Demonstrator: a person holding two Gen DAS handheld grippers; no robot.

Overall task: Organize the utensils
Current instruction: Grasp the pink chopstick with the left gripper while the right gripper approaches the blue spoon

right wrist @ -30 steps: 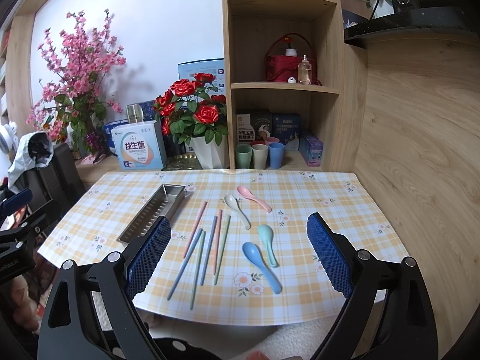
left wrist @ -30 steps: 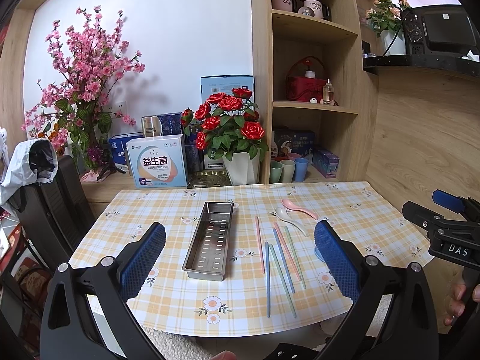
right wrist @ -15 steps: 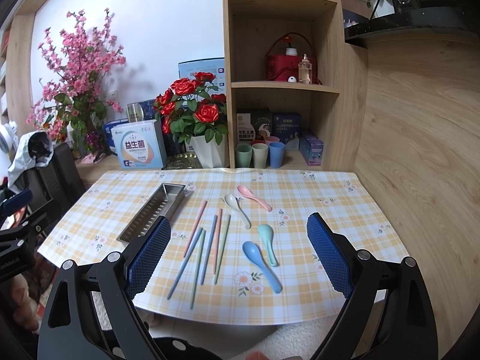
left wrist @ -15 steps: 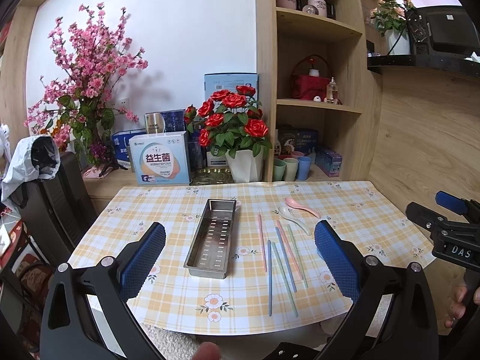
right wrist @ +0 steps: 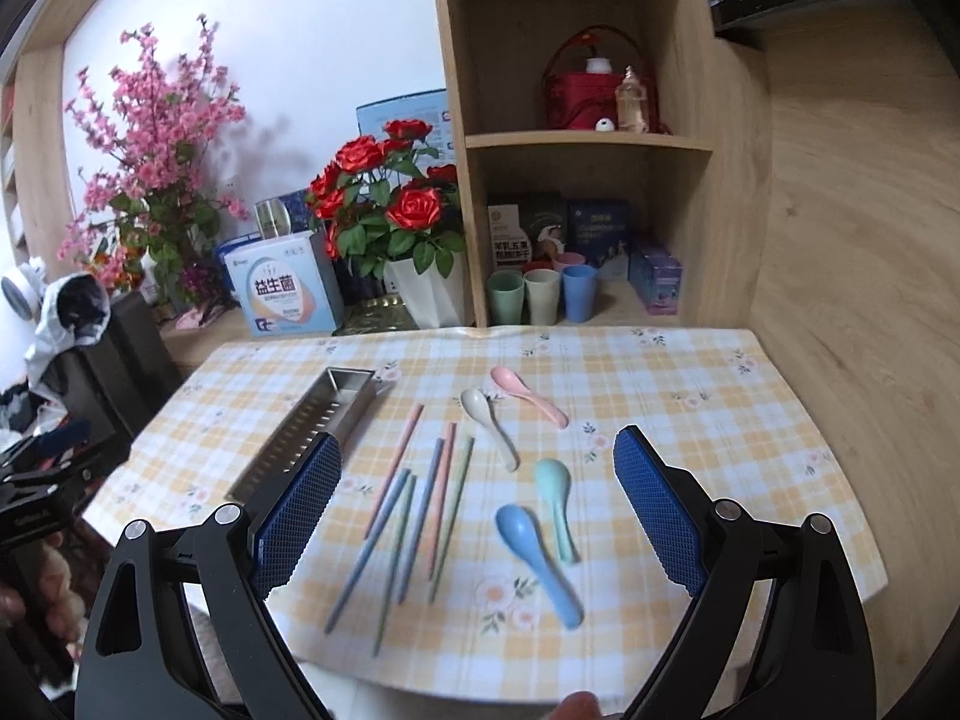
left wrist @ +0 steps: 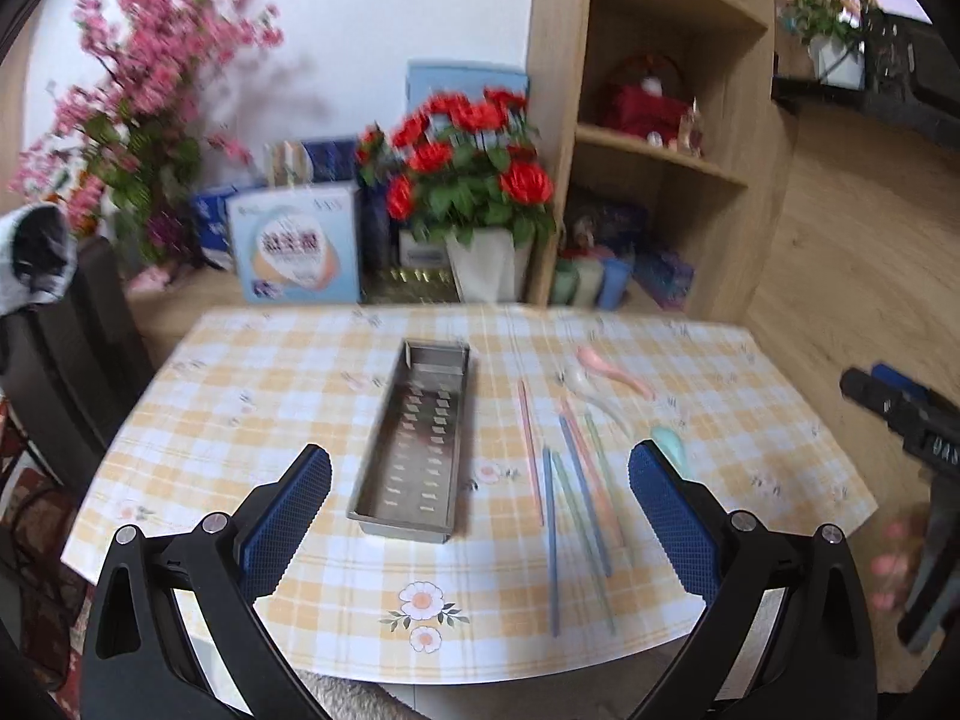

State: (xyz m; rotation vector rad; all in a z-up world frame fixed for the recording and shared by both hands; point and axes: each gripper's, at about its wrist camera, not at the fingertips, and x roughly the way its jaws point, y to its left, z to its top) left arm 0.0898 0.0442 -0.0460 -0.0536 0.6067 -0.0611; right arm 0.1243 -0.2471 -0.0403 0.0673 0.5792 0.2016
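Two handheld grippers hovered over the near edge of a desk (right wrist: pixel 660 360) covered in a yellow-and-white checked cloth, neither holding anything. The left gripper (left wrist: pixel 480 516) had its blue-padded fingers (left wrist: pixel 288 516) spread wide above the near end of a perforated steel tray (left wrist: pixel 414 444), which lay lengthwise on the left half of the desk with nothing in it. The right gripper (right wrist: pixel 477 516) also had its fingers (right wrist: pixel 654 516) spread wide, framing the loose utensils on the cloth.

Just right of the tray, a pink chopstick (right wrist: pixel 396 462) lay apart from the others, while a cluster of blue, pink and green chopsticks (right wrist: pixel 432 510) lay roughly parallel beside it, running from near left to far right in the right wrist view. Farther right, a white spoon (right wrist: pixel 489 426) and a pink spoon (right wrist: pixel 528 396) sat towards the far side, and a mint-green spoon (right wrist: pixel 555 498) and a blue spoon (right wrist: pixel 537 552) lay close together nearer the edge.

At the far side stood a pot of red roses (right wrist: pixel 390 210), a light-blue box (right wrist: pixel 282 294), a pink blossom arrangement (right wrist: pixel 156 180) and three pastel cups (right wrist: pixel 543 297) at the foot of a wooden shelf unit (right wrist: pixel 576 138). The left wrist view was blurred
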